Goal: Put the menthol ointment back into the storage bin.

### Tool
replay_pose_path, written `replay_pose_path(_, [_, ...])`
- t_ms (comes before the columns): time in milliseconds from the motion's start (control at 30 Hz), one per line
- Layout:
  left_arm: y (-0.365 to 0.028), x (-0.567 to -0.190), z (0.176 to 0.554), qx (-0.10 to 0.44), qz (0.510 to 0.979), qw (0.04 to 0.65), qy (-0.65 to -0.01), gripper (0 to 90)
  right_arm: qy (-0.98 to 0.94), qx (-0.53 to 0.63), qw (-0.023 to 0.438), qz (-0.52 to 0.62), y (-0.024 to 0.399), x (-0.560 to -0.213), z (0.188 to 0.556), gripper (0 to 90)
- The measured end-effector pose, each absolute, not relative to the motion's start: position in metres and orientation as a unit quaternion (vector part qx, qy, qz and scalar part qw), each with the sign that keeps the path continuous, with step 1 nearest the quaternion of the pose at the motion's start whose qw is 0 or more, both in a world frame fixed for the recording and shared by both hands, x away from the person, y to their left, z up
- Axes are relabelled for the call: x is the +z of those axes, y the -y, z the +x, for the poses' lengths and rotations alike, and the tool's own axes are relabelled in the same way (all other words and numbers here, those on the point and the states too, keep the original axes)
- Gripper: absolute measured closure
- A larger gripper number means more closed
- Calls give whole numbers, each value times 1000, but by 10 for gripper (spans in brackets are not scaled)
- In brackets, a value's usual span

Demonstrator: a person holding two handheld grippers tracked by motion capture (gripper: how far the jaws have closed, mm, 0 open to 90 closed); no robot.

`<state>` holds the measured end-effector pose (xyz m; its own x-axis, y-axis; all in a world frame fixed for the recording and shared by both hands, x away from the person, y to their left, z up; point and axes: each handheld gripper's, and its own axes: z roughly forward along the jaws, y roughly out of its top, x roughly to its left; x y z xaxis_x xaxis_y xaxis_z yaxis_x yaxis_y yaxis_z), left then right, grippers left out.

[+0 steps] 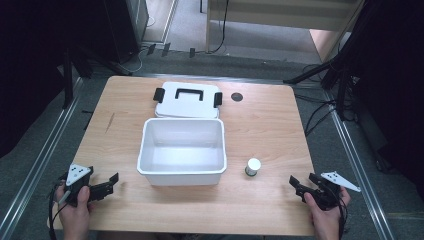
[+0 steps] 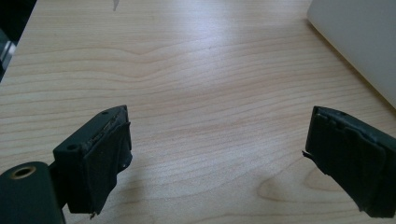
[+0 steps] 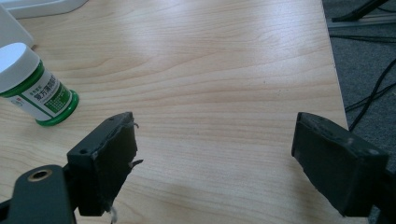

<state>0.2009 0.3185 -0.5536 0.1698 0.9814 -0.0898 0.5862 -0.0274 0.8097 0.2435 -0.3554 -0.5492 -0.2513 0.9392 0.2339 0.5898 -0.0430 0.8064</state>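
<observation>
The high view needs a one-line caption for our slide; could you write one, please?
Open left gripper and right gripper flank an empty white bin, lid behind, small bottle beside.

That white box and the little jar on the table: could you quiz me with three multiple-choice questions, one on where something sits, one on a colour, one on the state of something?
1. Where does the small bottle stand?
A. inside the box
B. on the table, right of the box
C. on the lid

2. What colour is the bottle's cap?
A. white
B. red
C. black

3. How is the white box now?
A. closed and latched
B. tipped on its side
C. open and empty

Answers:
B, it stands on the wood beside the box's right wall.
A, the right gripper view shows a white cap over a green label.
C, the lid lies behind it, its interior bare.
</observation>
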Motion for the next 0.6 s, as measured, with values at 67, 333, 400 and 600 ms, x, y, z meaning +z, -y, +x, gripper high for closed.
replay_pose_path(67, [-318,-554,202,263,668,372,-589,77,-661,432,203,579,355,-549,244,141])
replay_pose_path(333, [-317,-554,202,265,667,371,-589,77,-662,432,201,579,355,-549,243,141])
replay_pose_path(400, [-317,-554,201,266,667,374,-587,77,-666,429,200,576,355,-549,243,141])
replay_pose_path(600, [-317,-554,200,267,666,377,-585,77,-689,408,189,568,351,-549,246,144])
